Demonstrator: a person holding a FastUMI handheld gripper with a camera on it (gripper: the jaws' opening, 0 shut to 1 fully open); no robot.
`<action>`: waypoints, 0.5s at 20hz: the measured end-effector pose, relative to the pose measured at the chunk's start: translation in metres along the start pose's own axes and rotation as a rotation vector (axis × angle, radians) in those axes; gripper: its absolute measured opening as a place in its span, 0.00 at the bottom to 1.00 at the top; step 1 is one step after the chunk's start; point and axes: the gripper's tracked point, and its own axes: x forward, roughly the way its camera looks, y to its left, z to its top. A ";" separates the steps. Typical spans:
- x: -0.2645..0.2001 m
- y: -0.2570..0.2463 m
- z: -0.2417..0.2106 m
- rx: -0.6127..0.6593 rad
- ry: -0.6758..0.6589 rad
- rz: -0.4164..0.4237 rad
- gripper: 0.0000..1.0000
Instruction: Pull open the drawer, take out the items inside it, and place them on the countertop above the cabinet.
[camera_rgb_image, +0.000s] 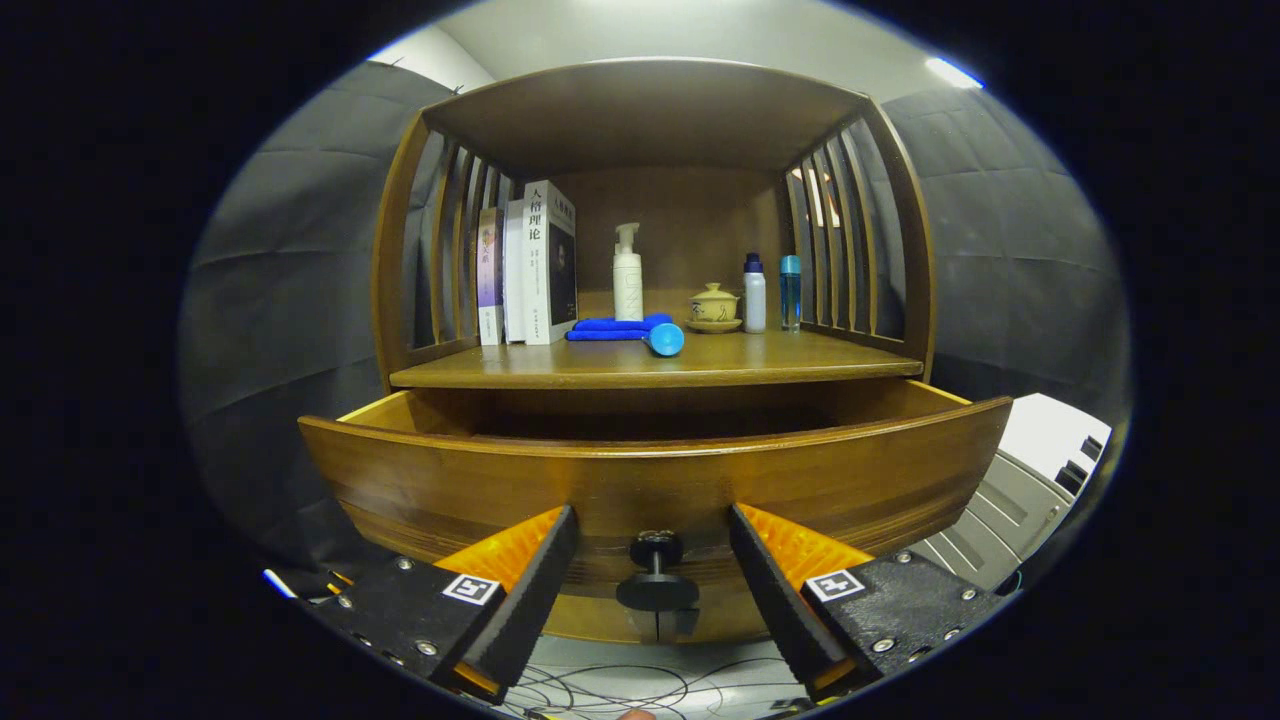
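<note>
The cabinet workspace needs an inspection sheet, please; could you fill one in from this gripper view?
Surface: countertop bare at its front edge.
Job's things: drawer pulled open; contents hidden behind its front; knob free.
Clutter: books, pump bottle, blue cloth, lidded cup, two small bottles.
Grippers: gripper open, fingers either side of the knob, not touching.
Cables: cables on the floor below.
Surroundings: dark cloth walls.

Gripper (652, 575), seen from the camera that rides on it, looking forward along its two fingers. The fingers (530, 590) stand spread well apart, one to each side, converging slightly toward their tips. Neither finger presses on anything; the gap between them is wide. Each finger base carries a small square marker.
</note>
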 end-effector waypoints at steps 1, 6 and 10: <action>0.006 0.000 0.001 -0.006 -0.006 -0.001 0.95; 0.026 -0.002 0.002 -0.080 -0.014 -0.013 0.94; 0.045 -0.002 0.006 -0.065 -0.013 0.001 0.94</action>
